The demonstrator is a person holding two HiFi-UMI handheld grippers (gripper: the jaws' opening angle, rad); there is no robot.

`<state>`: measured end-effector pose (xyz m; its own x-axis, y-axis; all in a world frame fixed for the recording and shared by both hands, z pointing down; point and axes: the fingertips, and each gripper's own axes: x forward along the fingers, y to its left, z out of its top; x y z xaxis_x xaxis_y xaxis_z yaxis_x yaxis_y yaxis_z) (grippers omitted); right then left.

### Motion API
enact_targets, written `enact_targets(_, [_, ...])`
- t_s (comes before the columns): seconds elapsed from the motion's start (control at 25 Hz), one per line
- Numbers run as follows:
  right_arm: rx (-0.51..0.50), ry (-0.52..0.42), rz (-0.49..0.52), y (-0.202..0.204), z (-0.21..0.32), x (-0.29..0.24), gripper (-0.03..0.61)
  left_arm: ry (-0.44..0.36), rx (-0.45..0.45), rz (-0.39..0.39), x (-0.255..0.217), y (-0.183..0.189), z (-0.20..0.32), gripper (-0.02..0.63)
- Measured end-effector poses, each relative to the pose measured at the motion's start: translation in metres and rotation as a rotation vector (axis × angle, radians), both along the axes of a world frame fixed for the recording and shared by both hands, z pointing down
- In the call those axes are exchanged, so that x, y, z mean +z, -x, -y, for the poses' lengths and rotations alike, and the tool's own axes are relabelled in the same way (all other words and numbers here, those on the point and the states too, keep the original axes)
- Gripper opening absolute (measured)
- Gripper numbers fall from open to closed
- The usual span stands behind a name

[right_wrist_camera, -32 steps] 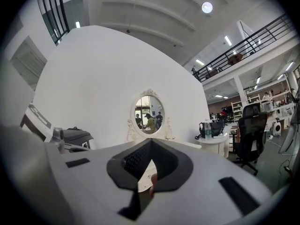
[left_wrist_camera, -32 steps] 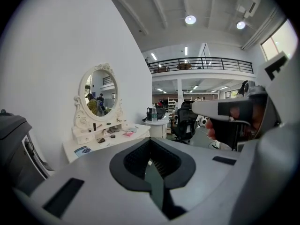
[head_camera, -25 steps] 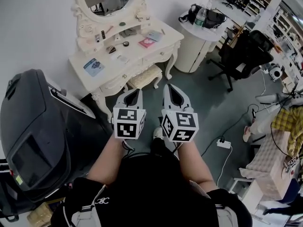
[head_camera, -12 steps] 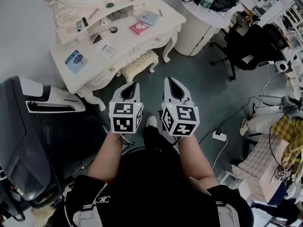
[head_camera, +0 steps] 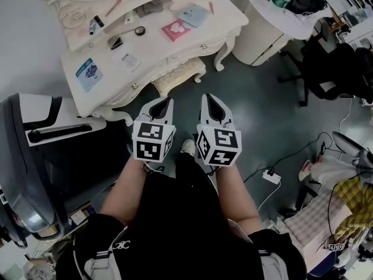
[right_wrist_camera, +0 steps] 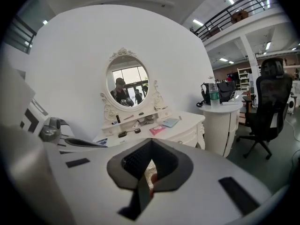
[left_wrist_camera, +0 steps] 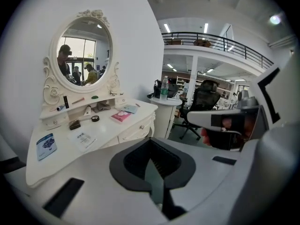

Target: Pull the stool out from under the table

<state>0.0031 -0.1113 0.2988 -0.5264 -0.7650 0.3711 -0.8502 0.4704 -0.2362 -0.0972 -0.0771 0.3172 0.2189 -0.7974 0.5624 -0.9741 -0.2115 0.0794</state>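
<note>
A cream cushioned stool (head_camera: 179,76) stands tucked under the front edge of the white dressing table (head_camera: 111,92), with only its near part showing. My left gripper (head_camera: 165,101) and right gripper (head_camera: 209,98) are held side by side above the floor, just short of the stool and apart from it. Both point toward it. Each has its jaws closed together with nothing between them. In the left gripper view the left gripper (left_wrist_camera: 152,146) faces the dressing table (left_wrist_camera: 101,137) and its oval mirror (left_wrist_camera: 83,55). The right gripper (right_wrist_camera: 150,146) faces the same dressing table (right_wrist_camera: 187,123).
A large black case (head_camera: 35,156) stands at the left beside the table. A round white side table (head_camera: 262,31) and a black office chair (head_camera: 332,63) are at the right. A power strip (head_camera: 271,177) with its cable lies on the floor. Small items cover the tabletop.
Both grippers have come forward and lower toward the stool, still side by side. The dressing table now lies closer below me. The jaws look the same.
</note>
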Motion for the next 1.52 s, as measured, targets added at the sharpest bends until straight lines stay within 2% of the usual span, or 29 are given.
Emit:
enact_targets(0.2, [0.003, 0.055, 0.034, -0.005, 0.027, 0.037, 0.006, 0.079, -0.016, 0.038, 0.032, 0.0, 0.022, 0.0])
enact_targets(0.44, [0.02, 0.143, 0.073, -0.01, 0.042, 0.096, 0.006, 0.12, 0.052, 0.11, 0.075, -0.005, 0.046, 0.0])
enact_targets(0.6, [0.016, 0.196, 0.087, -0.002, 0.054, 0.15, 0.006, 0.169, 0.064, 0.103, 0.124, -0.002, 0.066, 0.0])
enact_targets(0.84, [-0.029, 0.218, 0.061, 0.024, 0.08, 0.234, 0.006, 0.254, 0.071, 0.102, 0.22, 0.007, 0.09, 0.0])
enact_targets(1.0, [0.012, 0.251, 0.047, 0.032, 0.1, 0.289, 0.006, 0.28, 0.1, 0.095, 0.272, 0.011, 0.105, 0.0])
enact_targets(1.24, [0.066, 0.371, 0.107, 0.046, 0.108, 0.37, 0.006, 0.301, 0.042, 0.044, 0.344, 0.031, 0.129, 0.0])
enact_targets(1.44, [0.092, 0.415, 0.106, 0.063, 0.121, 0.43, 0.006, 0.326, 0.078, 0.088, 0.389, 0.052, 0.139, 0.0])
enact_targets(1.52, [0.112, 0.443, 0.144, 0.073, 0.126, 0.451, 0.006, 0.351, 0.093, 0.105, 0.403, 0.062, 0.137, 0.0])
